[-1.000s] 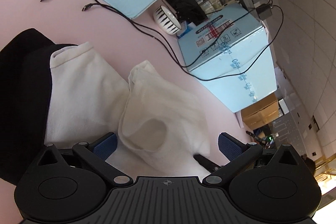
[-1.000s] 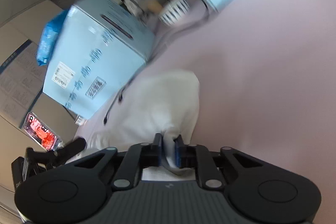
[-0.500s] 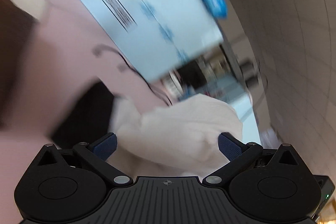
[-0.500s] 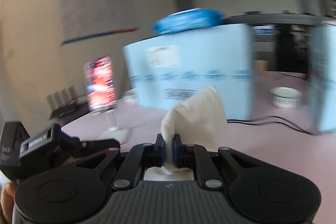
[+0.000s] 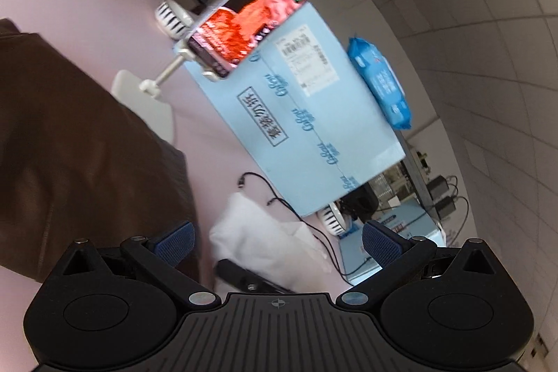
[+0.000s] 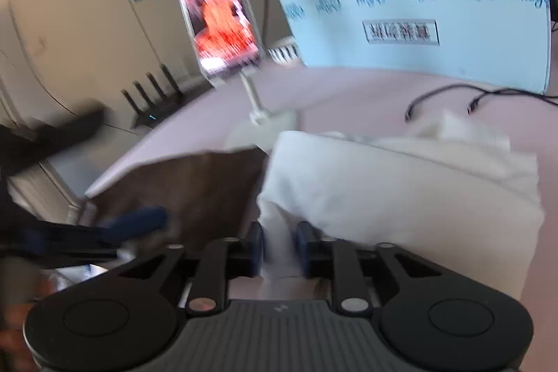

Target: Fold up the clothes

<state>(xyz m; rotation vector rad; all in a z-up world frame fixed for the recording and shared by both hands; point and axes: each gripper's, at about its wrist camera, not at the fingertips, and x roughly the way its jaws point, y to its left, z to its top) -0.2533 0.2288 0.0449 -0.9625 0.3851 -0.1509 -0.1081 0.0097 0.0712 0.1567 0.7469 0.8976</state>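
The soft white garment (image 6: 401, 194) lies folded and puffy on the smooth pink table (image 6: 348, 89), just in front of the pale blue cardboard box (image 6: 418, 6) and beside a brown leathery garment (image 5: 76, 142). The right gripper (image 6: 279, 246) is opening, white cloth between its blue pads. The left gripper (image 5: 277, 241) stands wide, empty.

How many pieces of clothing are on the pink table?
2. A white garment lies in front of the blue box, and a brown garment lies right beside it, near the phone stand. More may be out of view.
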